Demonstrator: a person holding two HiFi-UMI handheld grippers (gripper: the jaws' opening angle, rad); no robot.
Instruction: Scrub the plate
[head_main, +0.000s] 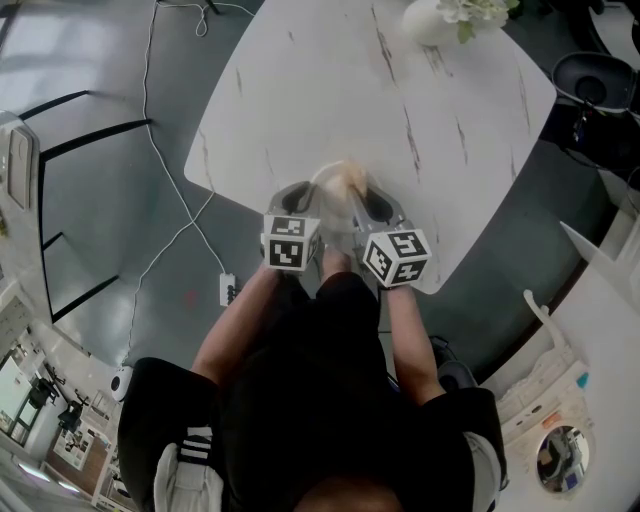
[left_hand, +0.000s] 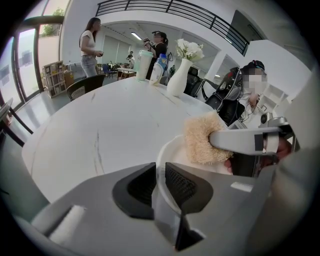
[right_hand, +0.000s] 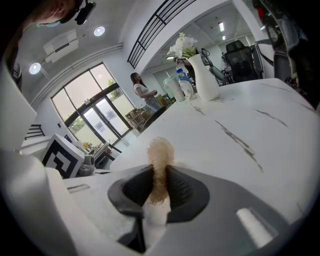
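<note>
The round white plate (left_hand: 167, 150) sits near the 6 o'clock edge of the white marble-patterned table (head_main: 400, 110), right in front of you. Your left gripper (left_hand: 160, 182) is clamped on the plate's rim, on its 9 o'clock side in the head view. Your right gripper (right_hand: 159, 180) squeezes the tan fibrous scrubbing sponge (right_hand: 159, 155), which lies against the plate at 1 o'clock from the left gripper's jaws. A white ceramic vase of white flowers (head_main: 430, 20) stands at the table's 12 o'clock end.

Open office lobby: mezzanine railing (right_hand: 155, 30), glass doors (right_hand: 100, 125), office chair (right_hand: 241, 52), white marble-look table (head_main: 330, 90).
</note>
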